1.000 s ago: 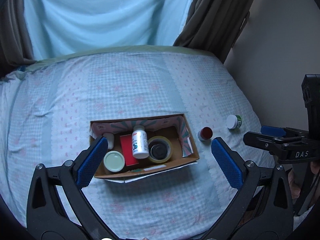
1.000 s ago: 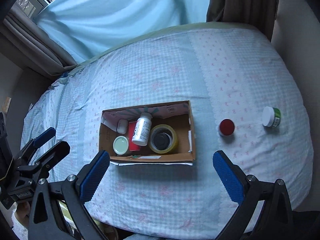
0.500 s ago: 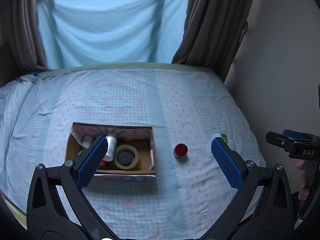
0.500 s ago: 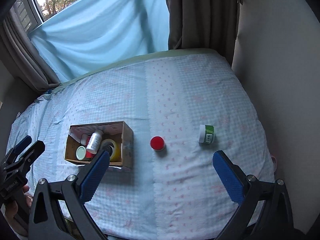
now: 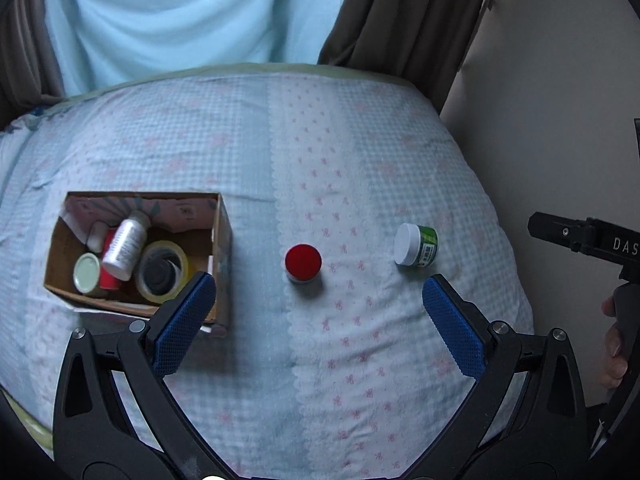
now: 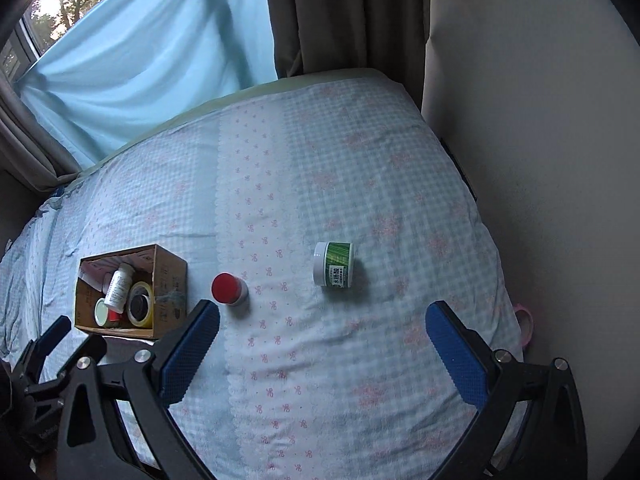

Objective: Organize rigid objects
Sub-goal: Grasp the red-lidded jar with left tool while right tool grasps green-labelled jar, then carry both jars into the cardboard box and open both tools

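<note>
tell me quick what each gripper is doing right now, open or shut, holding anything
Left gripper: open, fingers spread wide, holding nothing, above the bed.
Right gripper: open, fingers spread wide, holding nothing.

My bedspread point(image 5: 360, 168) is pale blue gingham with pink bows; a red-capped jar point(image 5: 303, 261), a green-labelled jar point(image 5: 416, 245) (white lid), a brown cardboard box point(image 5: 222, 240).

red box point(image 5: 107, 258) mostly hidden under white bottle point(image 5: 124, 249), jar label point(image 6: 337, 270) unreadable
</note>
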Demonstrator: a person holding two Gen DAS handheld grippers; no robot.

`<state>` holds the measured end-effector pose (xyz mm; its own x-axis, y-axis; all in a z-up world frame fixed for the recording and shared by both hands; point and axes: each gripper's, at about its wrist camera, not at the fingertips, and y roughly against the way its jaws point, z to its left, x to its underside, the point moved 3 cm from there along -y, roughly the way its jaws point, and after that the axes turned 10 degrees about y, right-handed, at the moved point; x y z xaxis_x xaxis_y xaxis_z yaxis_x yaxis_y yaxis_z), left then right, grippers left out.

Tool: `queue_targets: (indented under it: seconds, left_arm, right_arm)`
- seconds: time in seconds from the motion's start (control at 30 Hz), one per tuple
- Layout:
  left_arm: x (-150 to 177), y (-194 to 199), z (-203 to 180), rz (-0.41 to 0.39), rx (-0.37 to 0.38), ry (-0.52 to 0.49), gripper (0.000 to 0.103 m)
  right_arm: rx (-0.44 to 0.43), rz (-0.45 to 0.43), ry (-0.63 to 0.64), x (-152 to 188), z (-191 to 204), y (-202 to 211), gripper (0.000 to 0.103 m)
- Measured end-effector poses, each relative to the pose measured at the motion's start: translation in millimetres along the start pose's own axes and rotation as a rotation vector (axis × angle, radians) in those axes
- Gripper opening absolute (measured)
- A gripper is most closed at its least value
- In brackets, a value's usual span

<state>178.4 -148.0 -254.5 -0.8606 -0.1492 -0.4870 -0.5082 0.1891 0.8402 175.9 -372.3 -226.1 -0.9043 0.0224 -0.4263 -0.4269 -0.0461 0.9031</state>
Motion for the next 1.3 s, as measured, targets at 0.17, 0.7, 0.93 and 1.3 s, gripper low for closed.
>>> queue_targets:
  seconds: [0.17,0.7,0.93,1.3]
  left_arm:
    - [3.4,-62.5,2.6,0.041,-0.069,-0.001,0.103]
    - [30.4,-243.3,22.9,0.189,-0.173,0.030,0.084]
    - [33.2,-265.1,26.7,0.211,-0.159,0.045,0.073]
    - [27.3,-269.7,27.7,0.228,-0.143,0.050,0.051]
  right_arm:
    - [-0.046,0.068,-0.085,-7.7,-18.7,-61.5,0.103]
    - [0.040,0.305,0.014,-16.4,-21.8,-239.8,0.094]
    - [0.029,0.342,0.015,-9.6,-22.7,-277.6,0.080]
    - [0.016,0.372,0.000,-8.0,-16.0,-294.0,0.053]
